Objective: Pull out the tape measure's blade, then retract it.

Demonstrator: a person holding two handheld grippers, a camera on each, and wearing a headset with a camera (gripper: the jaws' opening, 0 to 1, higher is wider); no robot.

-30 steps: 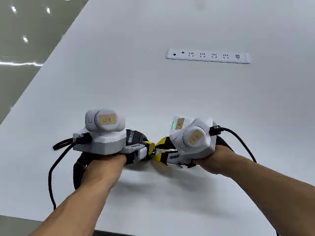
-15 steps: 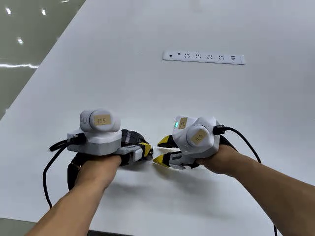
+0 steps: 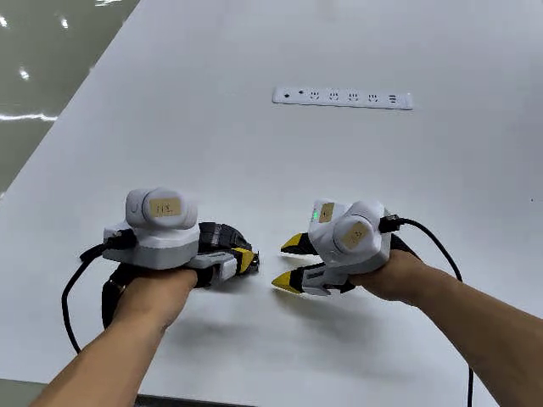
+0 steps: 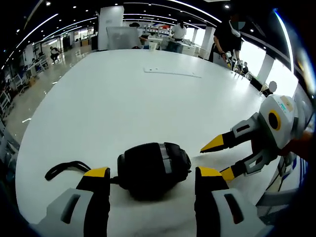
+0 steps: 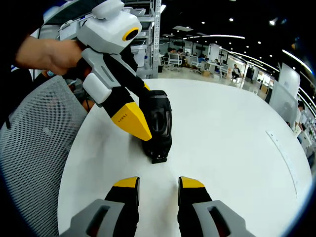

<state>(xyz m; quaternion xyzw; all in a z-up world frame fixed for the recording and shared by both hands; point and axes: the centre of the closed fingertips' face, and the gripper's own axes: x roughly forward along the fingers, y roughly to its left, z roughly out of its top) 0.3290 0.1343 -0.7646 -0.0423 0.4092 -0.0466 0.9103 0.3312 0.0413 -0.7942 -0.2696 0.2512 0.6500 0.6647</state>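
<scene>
The white table (image 3: 254, 153) spreads across the head view, and both grippers are low over its near edge, their tips turned toward each other. The left gripper (image 3: 238, 252), held in the left hand (image 3: 157, 292), has its yellow-tipped jaws closed against the two sides of the black tape measure (image 4: 154, 168), which sits between them close to the tips. In the right gripper view the case appears to rest on the tabletop, with one left jaw flat against its side. The right gripper (image 3: 288, 263), in the right hand (image 3: 394, 275), faces the tape measure from just beside it without touching it. Its jaws are spread apart with nothing between them.

A white power strip (image 3: 342, 97) lies farther back on the table, well apart from the grippers. A glossy grey-green floor (image 3: 42, 76) reflecting ceiling lights runs past the table's left edge. The gripper views show a large hall with rows of ceiling lamps, a grey mesh chair (image 5: 34, 148) and standing people (image 4: 229, 34).

A black strap (image 4: 64, 168) loops out from the case on the tabletop. In the head view the left gripper's body hides most of the case. A small dark tab (image 5: 158, 159) at the case's near end may be the blade's hook; it is too small to tell.
</scene>
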